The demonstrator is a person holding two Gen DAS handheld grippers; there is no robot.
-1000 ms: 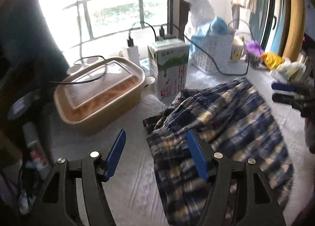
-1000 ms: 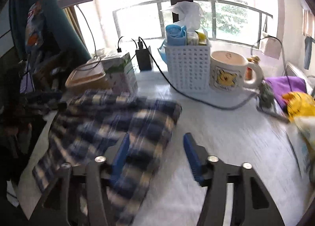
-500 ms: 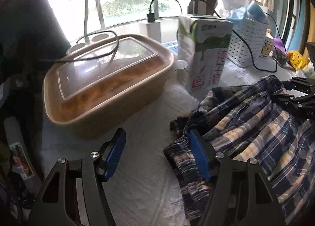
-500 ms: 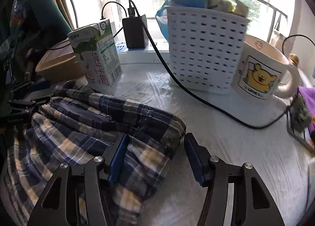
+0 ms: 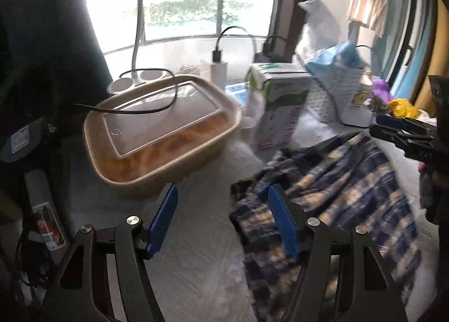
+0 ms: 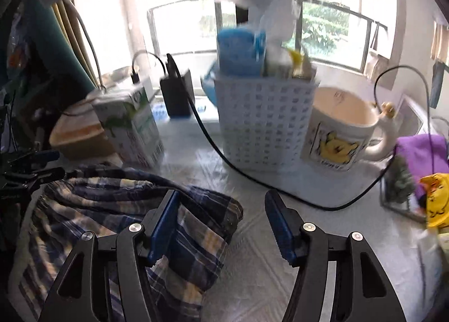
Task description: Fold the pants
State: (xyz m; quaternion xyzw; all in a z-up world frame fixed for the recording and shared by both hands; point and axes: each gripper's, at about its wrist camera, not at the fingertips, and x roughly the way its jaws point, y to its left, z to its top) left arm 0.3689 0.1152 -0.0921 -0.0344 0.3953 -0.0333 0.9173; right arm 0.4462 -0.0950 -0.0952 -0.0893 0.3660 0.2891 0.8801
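The blue and yellow plaid pants [image 5: 336,190] lie crumpled on the white table [image 5: 196,265]. My left gripper [image 5: 224,221] is open over their left end; its right finger [image 5: 283,223] stands at the bunched waistband and bare table shows between the pads. My right gripper [image 6: 223,223] hovers over the right end of the pants [image 6: 118,209] with its jaws opening. A fold of cloth reaches in beside its left finger [image 6: 165,223], and the pads do not press on it. Each gripper shows in the other's view: right gripper [image 5: 404,134], left gripper [image 6: 31,164].
A lidded tan food container [image 5: 157,134] and a milk carton [image 5: 280,108] stand behind the pants. A white basket [image 6: 263,122], a bear mug [image 6: 342,128] and a black cable [image 6: 280,190] crowd the back. Purple cloth [image 6: 421,150] and a yellow item [image 6: 437,201] lie at the right.
Both grippers have drawn back a little from the clutter at the window side. The right gripper's jaws stand slightly wider. The pants lie much as before.
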